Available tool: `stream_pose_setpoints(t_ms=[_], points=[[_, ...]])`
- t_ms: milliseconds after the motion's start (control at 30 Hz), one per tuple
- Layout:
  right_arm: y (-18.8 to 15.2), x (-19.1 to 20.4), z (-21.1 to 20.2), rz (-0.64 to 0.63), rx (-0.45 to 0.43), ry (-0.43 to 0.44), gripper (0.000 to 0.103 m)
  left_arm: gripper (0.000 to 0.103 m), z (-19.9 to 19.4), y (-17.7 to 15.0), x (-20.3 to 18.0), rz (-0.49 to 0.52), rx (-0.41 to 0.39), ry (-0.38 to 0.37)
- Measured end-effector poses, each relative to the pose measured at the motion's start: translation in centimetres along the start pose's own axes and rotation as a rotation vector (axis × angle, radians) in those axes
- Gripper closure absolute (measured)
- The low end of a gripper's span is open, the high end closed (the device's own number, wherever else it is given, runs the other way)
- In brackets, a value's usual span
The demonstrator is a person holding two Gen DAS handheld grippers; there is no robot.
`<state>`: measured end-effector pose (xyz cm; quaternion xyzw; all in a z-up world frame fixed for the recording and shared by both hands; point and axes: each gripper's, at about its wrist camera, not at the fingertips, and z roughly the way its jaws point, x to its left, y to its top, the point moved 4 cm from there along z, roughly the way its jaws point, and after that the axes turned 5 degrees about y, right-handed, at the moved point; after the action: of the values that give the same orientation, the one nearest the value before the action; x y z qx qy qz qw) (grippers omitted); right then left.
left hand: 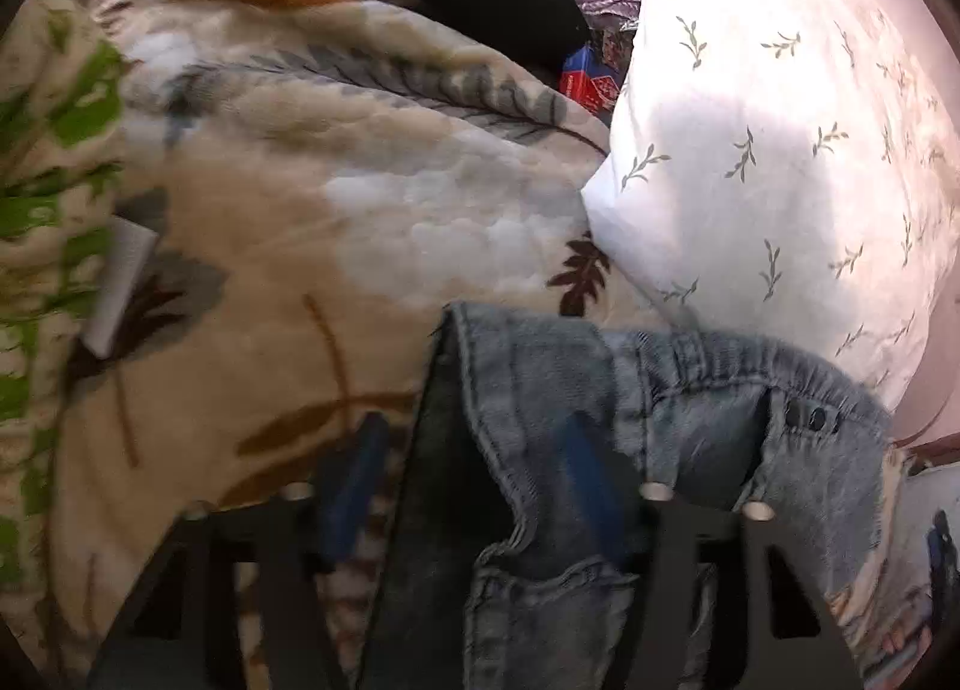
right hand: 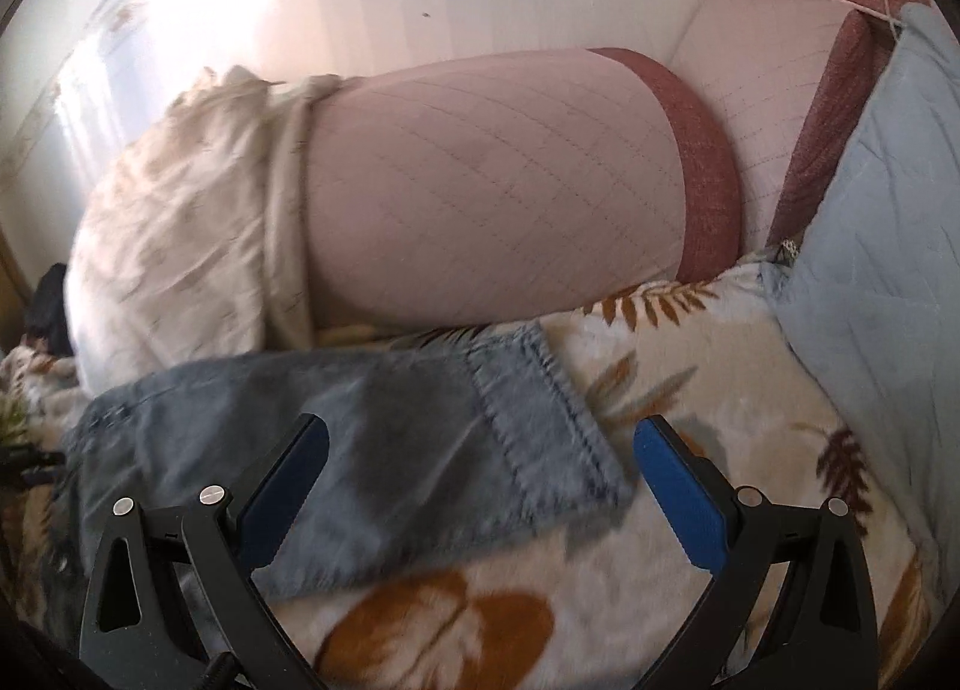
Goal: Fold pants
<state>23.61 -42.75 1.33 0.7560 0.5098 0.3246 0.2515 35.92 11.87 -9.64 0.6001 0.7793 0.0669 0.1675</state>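
On the bed's leaf-print blanket (right hand: 690,384), pants (right hand: 372,438) lie partly folded, hem end near right. Right gripper (right hand: 480,462) spread wide above them. Left gripper (left hand: 474,468) spread around waistband denim, grip unclear. Further folds seem left.

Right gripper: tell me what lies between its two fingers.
In the right wrist view, the hem end of the jeans lies between the open right gripper fingers, on the leaf-print blanket.
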Motion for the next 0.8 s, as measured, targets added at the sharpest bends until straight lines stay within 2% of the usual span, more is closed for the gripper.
stream_pose_setpoints(t_ms=[33,133,200,233,400,500,633,767,800], points=[[0.7,-0.4,0.7,0.012,-0.005,-0.017,0.000,0.051,0.2,0.1,-0.2,-0.004,0.009,-0.006],[2.4,-1.1,2.8,0.031,-0.004,-0.049,0.000,0.069,0.6,0.6,-0.7,-0.004,0.012,-0.018],[3.3,-1.5,3.8,0.017,-0.002,-0.097,0.000,0.084,0.8,1.1,-1.0,-0.013,0.022,-0.055],[3.6,-1.5,4.2,0.010,-0.004,-0.113,0.000,0.086,0.8,1.3,-1.1,-0.025,0.028,-0.079],[5.0,-2.2,6.3,0.003,0.010,-0.155,0.002,0.091,0.5,1.7,-2.2,-0.003,0.001,-0.083],[5.3,-2.6,7.4,0.016,0.030,-0.135,0.003,0.092,-0.6,1.8,-2.9,0.017,-0.030,-0.081],[5.1,-3.1,9.8,0.025,0.109,-0.111,0.003,0.092,-2.5,1.6,-3.5,0.027,-0.052,-0.094],[4.4,-3.4,12.2,0.035,0.189,-0.101,0.004,0.092,-2.7,2.0,-3.9,0.032,-0.059,-0.088],[4.1,-3.5,13.2,0.047,0.221,-0.086,0.007,0.092,-2.5,1.7,-3.8,0.036,-0.063,-0.082]])
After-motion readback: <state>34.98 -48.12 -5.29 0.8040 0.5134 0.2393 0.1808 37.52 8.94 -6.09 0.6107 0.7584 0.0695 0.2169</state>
